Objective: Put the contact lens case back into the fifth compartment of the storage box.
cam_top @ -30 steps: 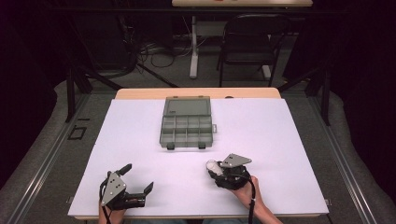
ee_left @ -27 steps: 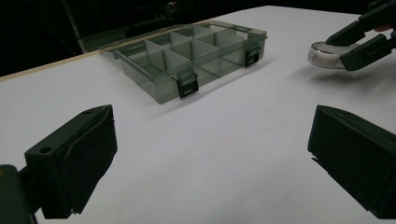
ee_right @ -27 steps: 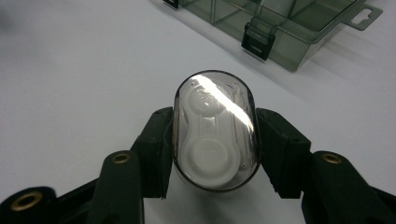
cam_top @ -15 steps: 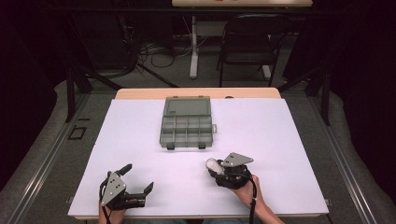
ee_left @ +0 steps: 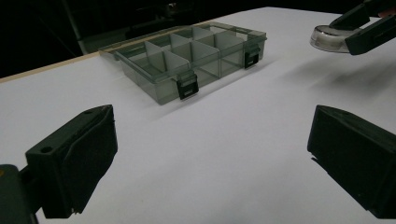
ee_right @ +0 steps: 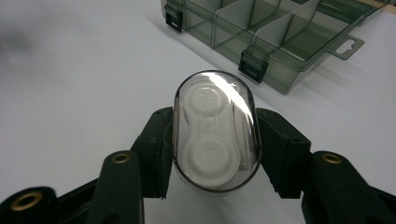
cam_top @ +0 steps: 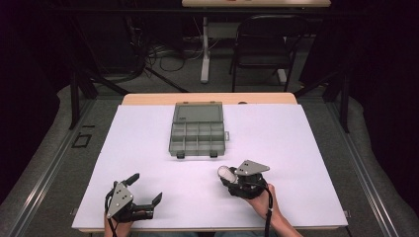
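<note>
A smoky clear compartment box (cam_top: 198, 130) with black latches lies at the middle back of the white table (cam_top: 296, 148); it also shows as the box (ee_left: 191, 56) and the box (ee_right: 275, 37). My right gripper (cam_top: 231, 177) (ee_right: 212, 140) is shut on a small oval clear case with a white insert (ee_right: 215, 128), held just above the table in front of the box. That case (ee_left: 329, 37) appears at the upper right of the left gripper view. My left gripper (cam_top: 146, 190) (ee_left: 210, 154) rests near the front left edge, open, with bare table between its jaws.
A strip of wooden table edge (cam_top: 148, 98) runs behind the white sheet. Beyond it stand a dark chair (cam_top: 262, 44), a table leg (cam_top: 205, 49) and floor cables (cam_top: 163, 54). The person's hands (cam_top: 264, 205) enter from the bottom.
</note>
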